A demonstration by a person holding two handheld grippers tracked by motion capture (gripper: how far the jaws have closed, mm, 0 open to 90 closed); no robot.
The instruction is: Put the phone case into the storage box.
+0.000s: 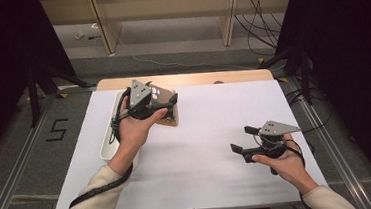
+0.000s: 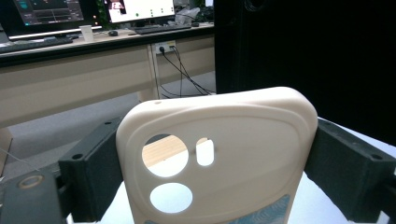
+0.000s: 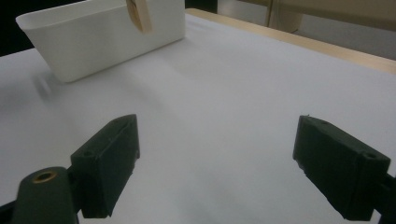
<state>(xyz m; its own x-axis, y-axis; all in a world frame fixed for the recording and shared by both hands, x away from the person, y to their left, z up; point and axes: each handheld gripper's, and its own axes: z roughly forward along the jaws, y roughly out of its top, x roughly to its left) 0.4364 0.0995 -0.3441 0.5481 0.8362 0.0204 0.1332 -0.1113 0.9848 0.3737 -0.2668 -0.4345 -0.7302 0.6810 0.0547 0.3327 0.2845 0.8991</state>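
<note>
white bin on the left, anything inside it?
Can't tell from these views. In the high view the left tool, clamped on a cream phone case, and the hand cover much of the white bin. The right gripper view shows the bin's outer wall, not its inside.

Cream knit sleeves w/ ribbed cuffs on both arms, each hand on a black two-jaw gripper — left gripper (image 1: 166,105), right gripper (image 1: 243,139) — w/ blocky screw-holed jaws, grey 3-cornered top plate, black trailing cable, brass bushing.
</note>
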